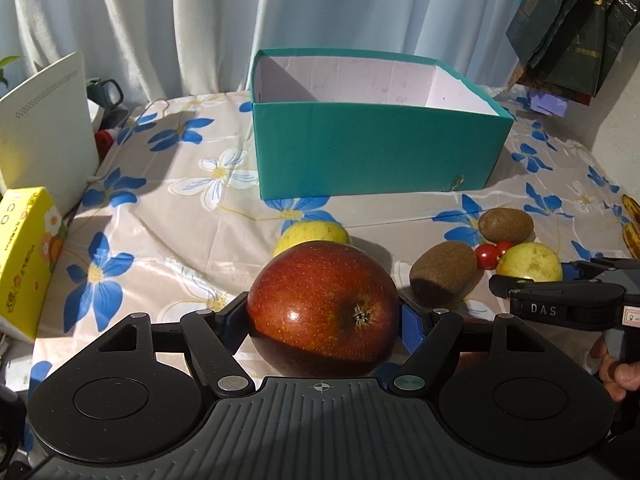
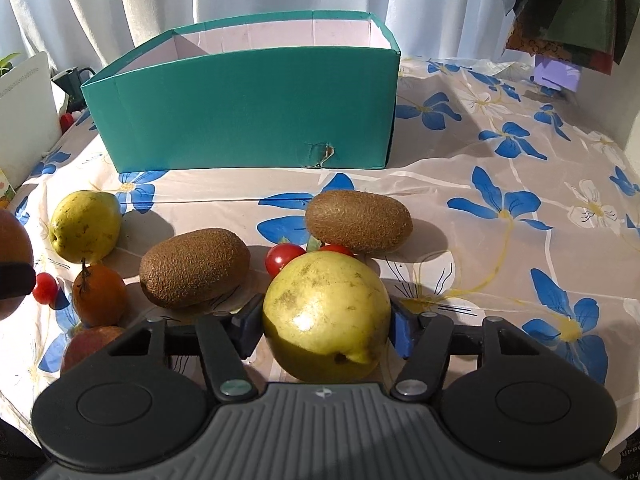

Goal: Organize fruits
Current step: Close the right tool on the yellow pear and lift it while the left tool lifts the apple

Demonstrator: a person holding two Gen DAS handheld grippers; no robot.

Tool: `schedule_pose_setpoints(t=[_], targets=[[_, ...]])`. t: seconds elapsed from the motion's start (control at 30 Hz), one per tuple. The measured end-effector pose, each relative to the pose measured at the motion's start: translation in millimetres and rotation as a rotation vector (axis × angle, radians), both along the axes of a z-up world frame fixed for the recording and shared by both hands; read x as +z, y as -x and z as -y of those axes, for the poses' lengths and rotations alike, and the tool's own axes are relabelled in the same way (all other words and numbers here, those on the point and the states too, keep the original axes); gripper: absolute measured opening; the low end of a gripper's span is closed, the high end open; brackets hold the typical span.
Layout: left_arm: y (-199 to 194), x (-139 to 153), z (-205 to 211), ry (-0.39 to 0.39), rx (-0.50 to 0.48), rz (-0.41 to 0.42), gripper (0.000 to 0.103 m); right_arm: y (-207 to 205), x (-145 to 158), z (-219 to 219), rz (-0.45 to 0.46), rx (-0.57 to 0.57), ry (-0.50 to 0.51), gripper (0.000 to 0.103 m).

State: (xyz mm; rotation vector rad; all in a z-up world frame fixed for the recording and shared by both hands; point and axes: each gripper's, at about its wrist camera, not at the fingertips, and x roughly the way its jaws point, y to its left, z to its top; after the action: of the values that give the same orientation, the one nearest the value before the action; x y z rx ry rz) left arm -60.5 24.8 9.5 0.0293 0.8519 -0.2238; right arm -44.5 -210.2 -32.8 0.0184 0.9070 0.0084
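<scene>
My left gripper (image 1: 322,314) is shut on a big red apple (image 1: 320,300), its pads pressed on both sides and the fruit held above the flowered cloth. In the right wrist view my right gripper (image 2: 326,322) is shut on a yellow pear (image 2: 326,312), with both blue pads against its sides. An open teal box (image 1: 380,152) with a white inside stands behind the fruit (image 2: 248,120). Two kiwis (image 2: 196,266) (image 2: 358,220), cherry tomatoes (image 2: 282,260), a second yellow pear (image 2: 86,226) and a small orange fruit (image 2: 98,294) lie on the cloth.
A white device (image 1: 44,128) and a yellow carton (image 1: 24,260) stand at the table's left edge. Bananas (image 1: 632,224) lie at the far right. Dark bags (image 1: 572,28) hang at the upper right, and a pale curtain is behind the table.
</scene>
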Motion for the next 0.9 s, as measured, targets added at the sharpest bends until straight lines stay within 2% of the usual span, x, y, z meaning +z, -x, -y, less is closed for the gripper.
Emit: schedule_pose_setpoints(t=[0.2,0.47,0.9], targets=[[-12.9,24.2,13.0,-0.022,-0.001,0.058,0.078,-0.4,5.2,8.7,0.008,-0.009,-0.055,0.061],[-38.0,51.7,30.7,-0.034,0.015,0.123,0.078,3.7,35.3,16.3,0.122,-0.001,-0.079,0.061],[-85.3,65.5,50.0,-0.080,0.085,0.186,0.078,2.4,57.0,28.9,0.214,-0.015,-0.087,0.061]])
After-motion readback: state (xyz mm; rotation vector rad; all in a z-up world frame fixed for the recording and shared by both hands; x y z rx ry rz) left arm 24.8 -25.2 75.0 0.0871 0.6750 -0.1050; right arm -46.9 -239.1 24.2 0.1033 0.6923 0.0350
